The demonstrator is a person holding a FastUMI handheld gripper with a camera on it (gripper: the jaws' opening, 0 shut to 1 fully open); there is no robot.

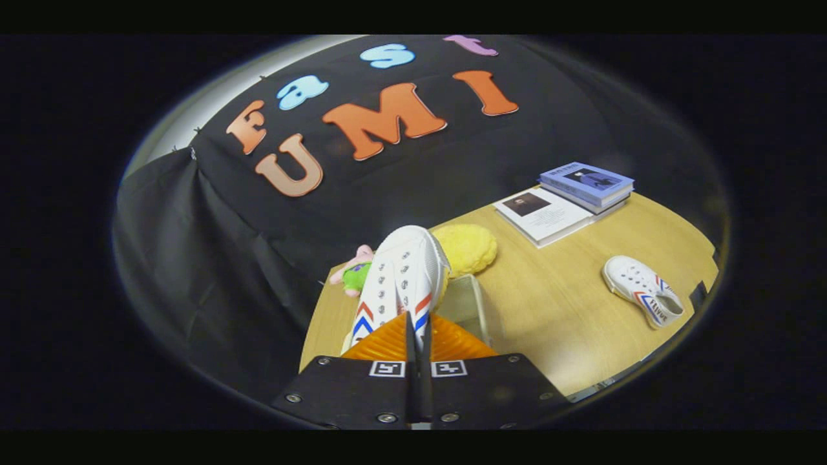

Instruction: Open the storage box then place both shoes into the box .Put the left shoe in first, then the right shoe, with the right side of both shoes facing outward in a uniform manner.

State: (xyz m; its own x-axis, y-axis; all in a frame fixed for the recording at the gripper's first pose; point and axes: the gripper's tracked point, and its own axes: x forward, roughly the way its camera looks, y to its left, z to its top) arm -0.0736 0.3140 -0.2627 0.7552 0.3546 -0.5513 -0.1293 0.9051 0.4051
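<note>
A wooden table (568, 303) stands before the black cloth wall. The gripper (418, 329) is clamped together on the heel of a white shoe (404, 271), whose long axis points straight ahead from the fingers. The clear storage box (475, 303) sits just beneath, slightly to the side; the second shoe (643, 290) lies well apart near the books (568, 200).

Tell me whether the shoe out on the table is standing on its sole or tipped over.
Tipped. The second shoe lies on its side on the bare table, its striped side and opening showing. The tool is shut on the other shoe.
</note>
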